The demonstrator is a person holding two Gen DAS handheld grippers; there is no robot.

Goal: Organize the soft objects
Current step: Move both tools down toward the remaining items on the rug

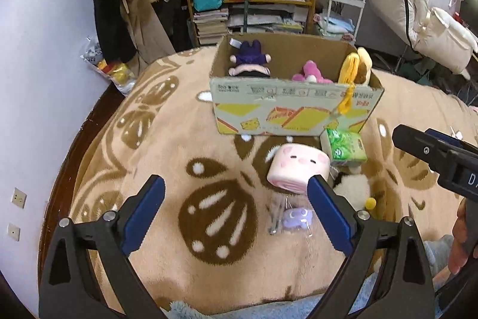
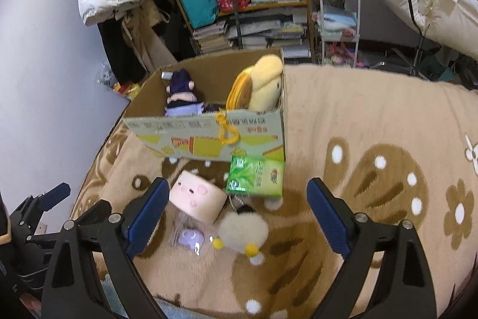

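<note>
1. The left gripper hangs above the tan patterned blanket with its blue-padded jaws spread wide and nothing between them.
2. The right gripper is likewise spread wide and empty, poised over the same blanket.
3. A pink square plush with a face lies on the blanket just ahead of the left gripper's right fingertip and outside the gap between its jaws. In the right wrist view it sits just beside the right gripper's left fingertip, inside the gap.
4. A cream fluffy plush with yellow feet lies between the right gripper's jaws, touching the pink plush's lower edge; from the left wrist view it sits to the right of the left gripper's right finger.
5. A small lilac item in clear wrapping lies near the right gripper's left finger, below the pink plush.
6. A green tissue pack rests against the front wall of the cardboard box.
7. Inside the box lie a purple-haired doll, a magenta plush and a yellow plush, whose yellow cord hangs over the front wall.
</note>
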